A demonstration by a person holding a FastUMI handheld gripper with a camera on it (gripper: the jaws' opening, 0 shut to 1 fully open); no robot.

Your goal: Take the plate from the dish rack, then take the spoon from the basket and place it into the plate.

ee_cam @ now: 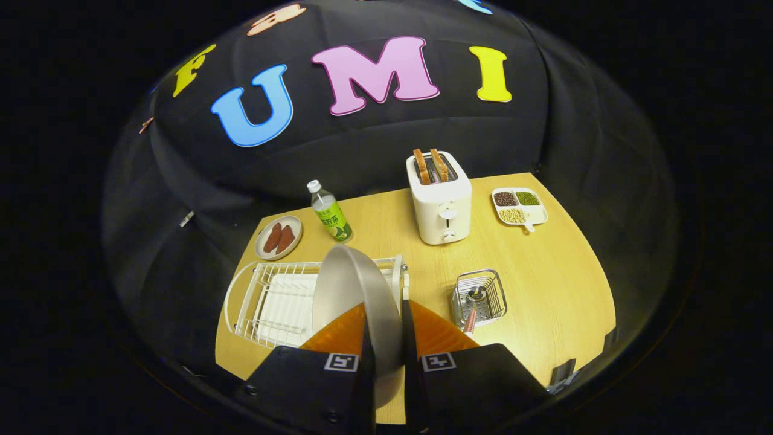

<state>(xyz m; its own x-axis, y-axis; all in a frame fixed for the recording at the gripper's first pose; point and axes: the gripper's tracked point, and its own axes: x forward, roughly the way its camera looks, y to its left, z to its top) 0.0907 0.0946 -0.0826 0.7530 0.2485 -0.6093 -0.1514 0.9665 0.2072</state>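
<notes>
Black cloth walls back a pale wooden table (pixel 543 284); the hand-held gripper (pixel 386 338) is clamped on the plate (pixel 356 296) above the dish rack (pixel 266 302), basket (pixel 480 296) just ahead.

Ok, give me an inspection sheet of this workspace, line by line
Surface: wooden table.
Job's things: plate gripped on edge above dish rack; spoon in basket.
Clutter: toaster with toast, bottle, small plate of food, divided tray of beans.
Grippers: gripper closed on the plate.
Cables: nothing seen.
Surroundings: black cloth wall.
</notes>
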